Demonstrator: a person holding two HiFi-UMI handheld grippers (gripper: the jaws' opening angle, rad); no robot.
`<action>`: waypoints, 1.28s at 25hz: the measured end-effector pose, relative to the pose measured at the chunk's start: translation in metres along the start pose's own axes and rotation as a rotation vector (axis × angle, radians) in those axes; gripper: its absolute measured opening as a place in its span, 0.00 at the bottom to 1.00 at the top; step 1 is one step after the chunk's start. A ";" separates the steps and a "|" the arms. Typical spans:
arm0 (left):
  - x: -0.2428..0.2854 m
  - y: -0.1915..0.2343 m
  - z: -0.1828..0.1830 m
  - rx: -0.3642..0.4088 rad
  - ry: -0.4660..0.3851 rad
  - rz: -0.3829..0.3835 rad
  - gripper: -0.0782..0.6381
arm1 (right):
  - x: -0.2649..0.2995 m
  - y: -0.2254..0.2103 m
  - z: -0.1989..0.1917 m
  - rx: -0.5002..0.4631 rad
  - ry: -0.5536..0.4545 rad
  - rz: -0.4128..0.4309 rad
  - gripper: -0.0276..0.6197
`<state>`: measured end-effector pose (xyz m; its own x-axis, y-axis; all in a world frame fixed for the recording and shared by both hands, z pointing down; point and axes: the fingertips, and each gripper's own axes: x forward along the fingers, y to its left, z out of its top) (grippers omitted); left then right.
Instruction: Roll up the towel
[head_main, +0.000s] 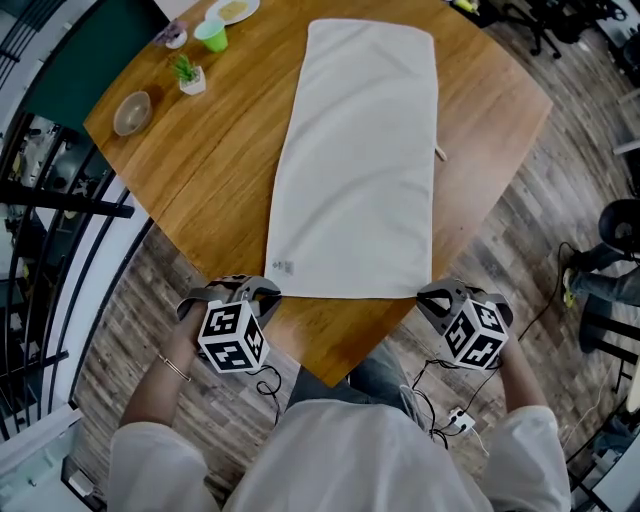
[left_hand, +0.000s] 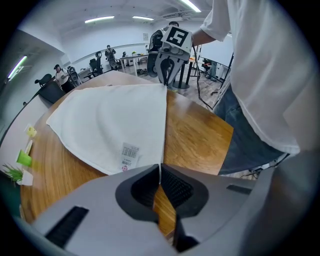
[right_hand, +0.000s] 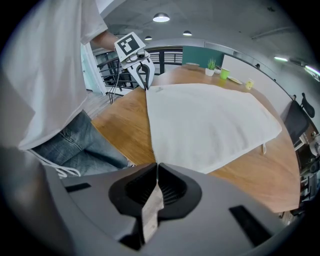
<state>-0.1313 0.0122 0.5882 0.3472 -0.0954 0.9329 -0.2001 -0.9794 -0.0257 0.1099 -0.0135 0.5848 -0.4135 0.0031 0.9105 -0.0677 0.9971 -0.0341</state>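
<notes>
A white towel (head_main: 360, 160) lies flat and unrolled on the wooden table (head_main: 200, 170), its long side running away from me. My left gripper (head_main: 262, 292) sits at the towel's near left corner, by the small label (left_hand: 129, 154). In the left gripper view its jaws (left_hand: 160, 172) are shut, with the thin towel edge pinched between the pads. My right gripper (head_main: 432, 300) sits at the near right corner. In the right gripper view its jaws (right_hand: 156, 172) are shut on a strip of towel (right_hand: 210, 125) that passes between the pads. Both point steeply down.
At the table's far left stand a bowl (head_main: 132, 112), a small potted plant (head_main: 188, 75), a green cup (head_main: 212, 35) and a plate (head_main: 232, 10). A dark railing (head_main: 50, 200) runs along the left. The table's near corner (head_main: 325, 375) points at my body.
</notes>
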 end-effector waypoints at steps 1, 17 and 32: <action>0.000 -0.002 0.002 -0.007 -0.007 0.001 0.13 | -0.002 0.002 -0.002 0.004 0.001 0.001 0.06; -0.035 -0.017 0.005 -0.070 -0.080 -0.039 0.13 | -0.035 0.033 0.014 0.122 -0.074 0.021 0.06; -0.056 0.120 0.034 -0.122 -0.127 0.131 0.13 | -0.061 -0.087 0.045 0.145 -0.153 -0.085 0.06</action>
<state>-0.1441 -0.1063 0.5206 0.4225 -0.2494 0.8714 -0.3573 -0.9294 -0.0927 0.1005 -0.1041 0.5134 -0.5327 -0.1033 0.8400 -0.2332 0.9720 -0.0284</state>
